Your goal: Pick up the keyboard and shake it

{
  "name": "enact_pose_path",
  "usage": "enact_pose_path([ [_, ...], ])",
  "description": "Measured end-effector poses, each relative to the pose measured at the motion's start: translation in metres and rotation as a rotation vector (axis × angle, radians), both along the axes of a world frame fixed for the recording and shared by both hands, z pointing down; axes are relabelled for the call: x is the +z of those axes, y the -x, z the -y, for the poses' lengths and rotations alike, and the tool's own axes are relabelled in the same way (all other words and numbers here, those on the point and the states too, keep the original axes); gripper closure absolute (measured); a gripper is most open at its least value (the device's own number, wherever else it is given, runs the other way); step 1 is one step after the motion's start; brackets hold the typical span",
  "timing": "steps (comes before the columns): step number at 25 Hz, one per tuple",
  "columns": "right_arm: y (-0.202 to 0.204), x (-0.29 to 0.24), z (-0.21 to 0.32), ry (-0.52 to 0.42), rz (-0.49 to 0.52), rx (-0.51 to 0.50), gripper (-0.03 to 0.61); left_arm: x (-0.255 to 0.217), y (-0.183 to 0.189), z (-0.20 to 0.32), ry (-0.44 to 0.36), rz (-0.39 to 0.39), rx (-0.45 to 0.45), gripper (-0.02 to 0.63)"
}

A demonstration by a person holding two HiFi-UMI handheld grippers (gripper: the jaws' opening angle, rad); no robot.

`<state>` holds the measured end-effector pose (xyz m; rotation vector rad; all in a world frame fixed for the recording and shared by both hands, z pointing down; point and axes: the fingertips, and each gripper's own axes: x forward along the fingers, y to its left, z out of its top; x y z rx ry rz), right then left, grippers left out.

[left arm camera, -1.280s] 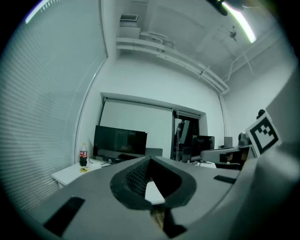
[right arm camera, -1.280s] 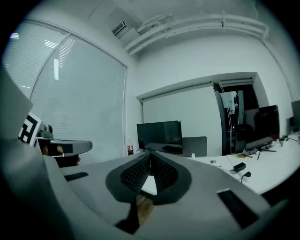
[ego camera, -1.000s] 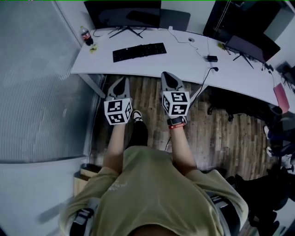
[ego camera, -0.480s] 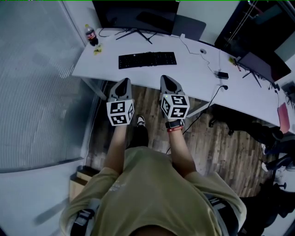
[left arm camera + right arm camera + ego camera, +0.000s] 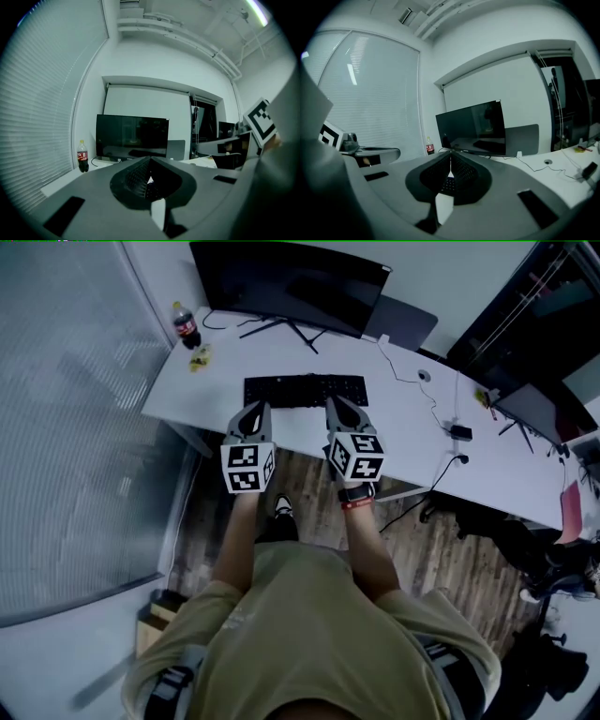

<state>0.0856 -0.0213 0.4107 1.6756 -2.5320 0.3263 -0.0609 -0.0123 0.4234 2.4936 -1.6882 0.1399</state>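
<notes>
A white surface [image 5: 403, 418] carried a dark monitor [image 5: 291, 282] and, in front of it, the black keyboard [image 5: 305, 388], lying flat and not yet lifted. The left hand-held gripper [image 5: 255, 410] and right hand-held gripper [image 5: 337, 406] hovered near its front edge, jaws together and empty. A sound pickup would likely need both opened, then clamped evenly toward opposite ends.

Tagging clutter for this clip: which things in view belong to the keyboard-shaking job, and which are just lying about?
Job in hand: keyboard; left gripper and right gripper, both shut, holding nothing.
Lying about: monitor; cola bottle; power adapter; second screen.
</notes>
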Motion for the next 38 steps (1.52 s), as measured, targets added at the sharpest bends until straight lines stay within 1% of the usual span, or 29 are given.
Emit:
enact_pose_path([
  [3,0.01,0.011,0.033,0.031,0.005,-0.037,0.554,0.009,-0.001,0.031,0.023,0.019,0.016,0.595],
  [5,0.016,0.015,0.054,0.051,0.0,-0.043,0.554,0.01,0.0,0.052,0.038,0.033,0.023,0.595],
  [7,0.023,0.016,0.076,0.06,-0.005,-0.045,0.554,0.01,0.006,0.074,0.05,0.032,0.021,0.595],
  [14,0.034,0.028,0.146,0.086,-0.024,-0.033,0.554,0.022,0.024,0.147,0.064,0.002,0.011,0.595],
  [18,0.037,0.033,0.18,0.1,-0.02,-0.012,0.552,0.027,0.026,0.181,0.074,0.012,0.013,0.595],
  [24,0.036,0.051,0.194,0.14,-0.039,-0.002,0.553,0.043,0.025,0.204,0.107,-0.008,0.056,0.595],
  [26,0.032,0.056,0.2,0.157,-0.039,0.006,0.553,0.046,0.027,0.211,0.113,0.003,0.051,0.594],
  [29,0.019,0.068,0.197,0.198,-0.054,0.01,0.552,0.06,0.023,0.21,0.147,0.022,0.048,0.594],
  [31,0.015,0.072,0.2,0.209,-0.066,0.007,0.553,0.066,0.025,0.212,0.161,0.032,0.051,0.594],
  [35,0.017,0.086,0.213,0.22,-0.07,-0.029,0.552,0.082,0.034,0.222,0.197,0.032,0.063,0.594],
  [38,0.015,0.099,0.225,0.229,-0.104,-0.067,0.552,0.099,0.036,0.233,0.228,0.041,0.073,0.594],
])
